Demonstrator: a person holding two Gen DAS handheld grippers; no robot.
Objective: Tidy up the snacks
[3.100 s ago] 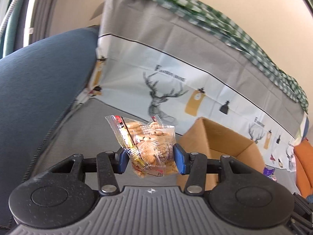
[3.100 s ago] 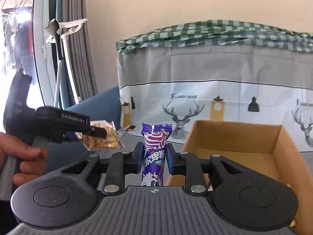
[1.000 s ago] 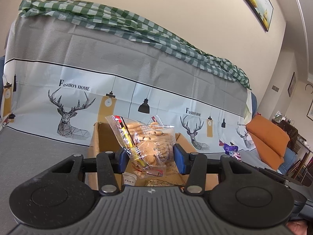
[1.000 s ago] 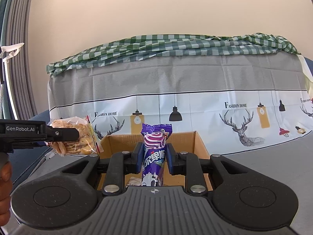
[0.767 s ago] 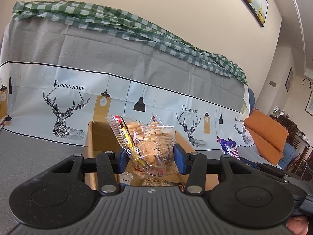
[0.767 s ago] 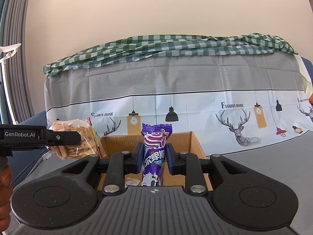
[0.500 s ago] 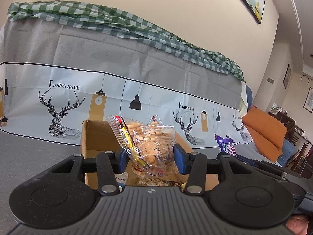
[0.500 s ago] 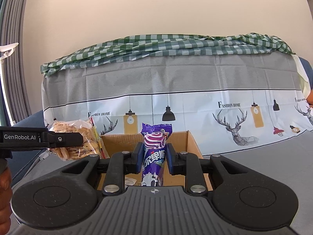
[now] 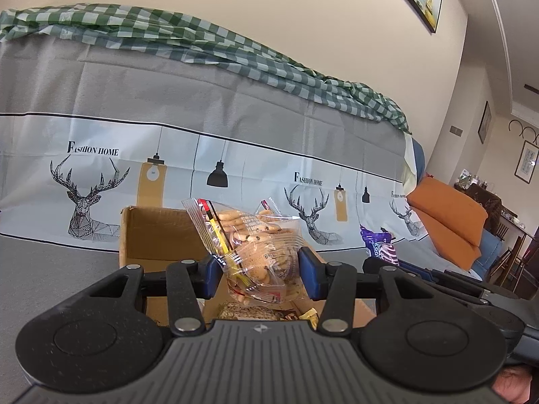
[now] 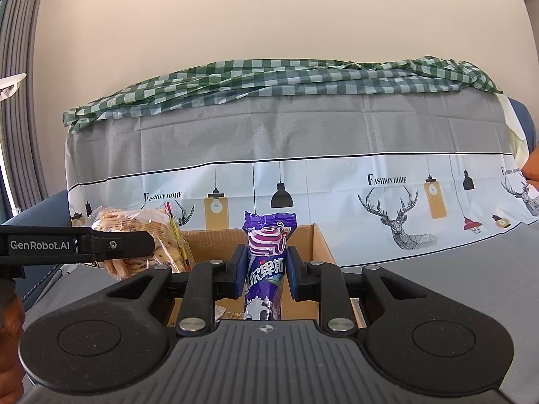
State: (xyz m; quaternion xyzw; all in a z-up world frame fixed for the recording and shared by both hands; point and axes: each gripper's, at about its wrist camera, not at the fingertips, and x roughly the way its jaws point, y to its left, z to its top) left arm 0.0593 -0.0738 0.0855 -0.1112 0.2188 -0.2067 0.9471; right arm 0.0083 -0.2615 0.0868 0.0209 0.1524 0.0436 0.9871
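Note:
My left gripper is shut on a clear bag of biscuits, held above the open cardboard box. From the right wrist view the same biscuit bag hangs at the box's left edge. My right gripper is shut on an upright purple snack packet, just in front of the cardboard box. That purple packet also shows at the right in the left wrist view. Several wrapped snacks lie inside the box.
The box stands on a grey covered seat. Behind it rises a backrest draped with a deer-print cloth and a green checked cloth. Orange cushions lie far right. A hand grips the left tool.
The left gripper with the biscuit bag has drifted towards the box, which now sits more centred behind it. The right gripper and its purple packet have stayed in place.

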